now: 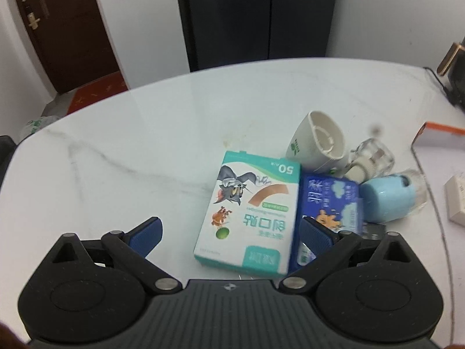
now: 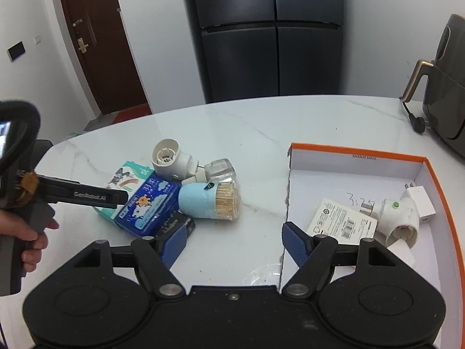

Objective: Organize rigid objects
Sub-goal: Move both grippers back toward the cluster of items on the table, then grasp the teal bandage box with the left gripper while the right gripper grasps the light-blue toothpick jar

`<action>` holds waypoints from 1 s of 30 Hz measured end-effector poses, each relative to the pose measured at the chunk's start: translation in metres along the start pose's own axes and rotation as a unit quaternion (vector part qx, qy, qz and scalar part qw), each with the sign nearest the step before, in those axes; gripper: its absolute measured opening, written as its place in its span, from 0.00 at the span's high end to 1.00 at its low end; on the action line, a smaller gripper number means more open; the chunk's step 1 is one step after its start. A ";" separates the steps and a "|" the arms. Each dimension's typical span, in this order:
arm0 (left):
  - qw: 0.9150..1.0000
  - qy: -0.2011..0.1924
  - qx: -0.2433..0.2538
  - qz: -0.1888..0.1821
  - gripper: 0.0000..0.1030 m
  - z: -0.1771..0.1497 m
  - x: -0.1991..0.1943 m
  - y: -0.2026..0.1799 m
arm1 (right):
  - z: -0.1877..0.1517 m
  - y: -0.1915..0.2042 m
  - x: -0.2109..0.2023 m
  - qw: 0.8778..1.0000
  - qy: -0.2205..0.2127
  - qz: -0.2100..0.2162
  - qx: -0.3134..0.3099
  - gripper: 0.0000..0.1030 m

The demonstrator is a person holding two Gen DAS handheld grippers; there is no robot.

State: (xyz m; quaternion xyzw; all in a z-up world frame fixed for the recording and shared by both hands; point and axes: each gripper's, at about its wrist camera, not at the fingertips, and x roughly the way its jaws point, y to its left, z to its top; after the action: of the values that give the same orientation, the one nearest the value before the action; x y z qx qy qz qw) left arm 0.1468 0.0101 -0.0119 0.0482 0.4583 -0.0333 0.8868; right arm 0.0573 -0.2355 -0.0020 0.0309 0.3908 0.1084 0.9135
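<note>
A pile lies on the white marble table (image 1: 130, 133): a teal bandage box (image 1: 250, 215), a dark blue box (image 1: 328, 203), a white plug-in device (image 1: 316, 142), a clear bottle (image 1: 373, 157) and a light blue toothpick jar (image 1: 389, 197). My left gripper (image 1: 231, 232) is open, its jaws on either side of the bandage box, just above it. In the right wrist view the pile shows too, with the toothpick jar (image 2: 209, 200) and blue box (image 2: 148, 206). My right gripper (image 2: 234, 244) is open and empty over the table beside the orange-rimmed white box (image 2: 433, 168).
The orange-rimmed box holds a white plug-in device (image 2: 398, 221), a white charger (image 2: 418, 200) and a white card (image 2: 343, 221). A small black box (image 2: 177, 224) lies by the pile. An air fryer (image 2: 447, 87) stands at the far right. The fridge (image 2: 270, 35) is behind the table.
</note>
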 end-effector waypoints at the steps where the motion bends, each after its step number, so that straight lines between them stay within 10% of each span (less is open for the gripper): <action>1: 1.000 -0.009 -0.005 -0.011 0.00 0.000 0.002 0.003 | -0.001 0.000 0.002 1.000 0.001 -0.003 0.002 0.16; 16: 0.999 -0.008 0.017 -0.038 0.00 -0.002 0.028 0.009 | 0.001 0.006 0.024 1.000 0.015 -0.016 0.019 0.16; 21: 0.999 -0.016 0.000 -0.031 0.29 -0.006 0.023 0.011 | 0.008 0.010 0.035 1.000 0.016 -0.014 0.015 0.16; 30: 0.998 -0.013 -0.053 -0.016 0.31 -0.028 0.003 0.020 | 0.029 0.028 0.071 0.999 0.018 -0.008 0.042 0.07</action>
State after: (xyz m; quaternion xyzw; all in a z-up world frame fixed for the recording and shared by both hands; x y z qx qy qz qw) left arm 0.1278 0.0328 -0.0296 -0.0069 0.4489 -0.0235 0.8932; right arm 0.1211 -0.1920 -0.0282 0.0639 0.4116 0.0852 0.9051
